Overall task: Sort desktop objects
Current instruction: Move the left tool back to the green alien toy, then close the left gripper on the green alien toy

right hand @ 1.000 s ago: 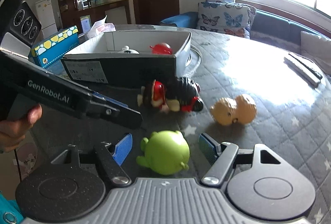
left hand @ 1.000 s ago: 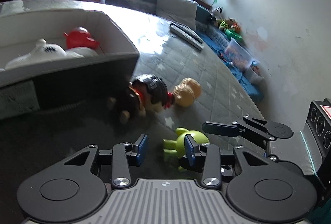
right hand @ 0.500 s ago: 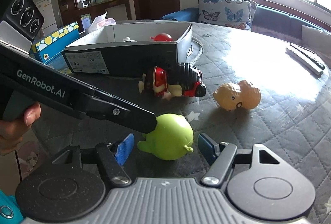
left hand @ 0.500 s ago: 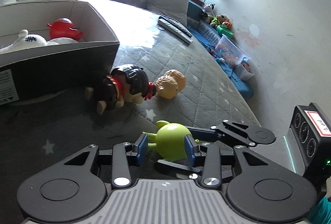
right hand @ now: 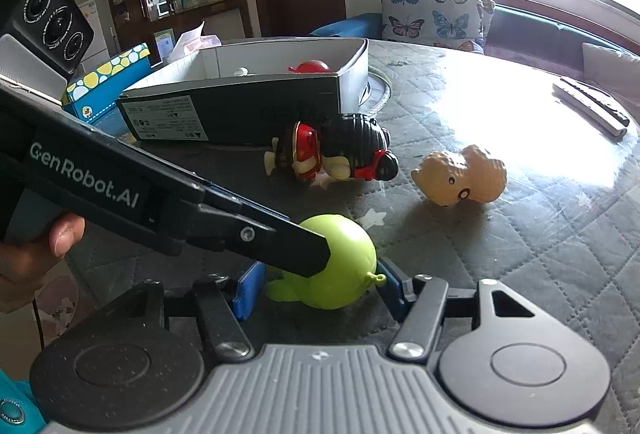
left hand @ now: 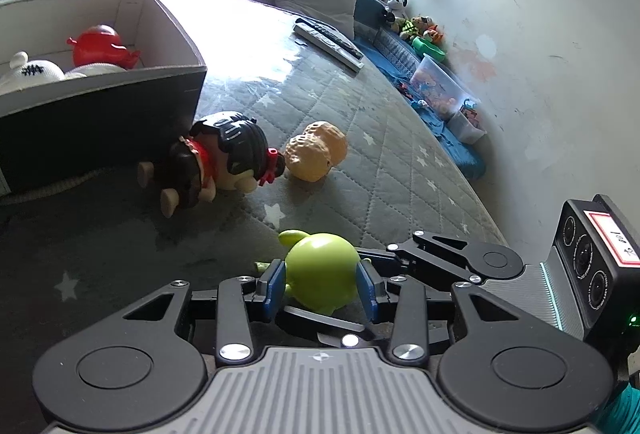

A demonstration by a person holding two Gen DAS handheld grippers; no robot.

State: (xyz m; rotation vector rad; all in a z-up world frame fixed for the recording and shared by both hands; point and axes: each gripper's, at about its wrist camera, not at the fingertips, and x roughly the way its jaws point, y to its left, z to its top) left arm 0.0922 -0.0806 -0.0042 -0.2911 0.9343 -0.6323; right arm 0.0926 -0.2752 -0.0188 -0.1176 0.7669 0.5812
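The green toy [left hand: 322,276] sits on the worktop [left hand: 380,153], well short of the box [left hand: 100,101]; left gripper [left hand: 322,288] fingers clamp its sides for lifting; right gripper [right hand: 318,292] fingers stand apart around it.

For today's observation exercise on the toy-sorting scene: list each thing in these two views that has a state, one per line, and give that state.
Round lime-green plastic toy: on the quilted grey table cover, between both grippers' pads.
Left gripper: shut on the green toy.
Right gripper: open, pads beside the toy.
Dark open-topped cardboard box: open, holding a red toy and a white toy.
Black-haired doll figure: lying on its side.
Tan lumpy toy head: tipped over.
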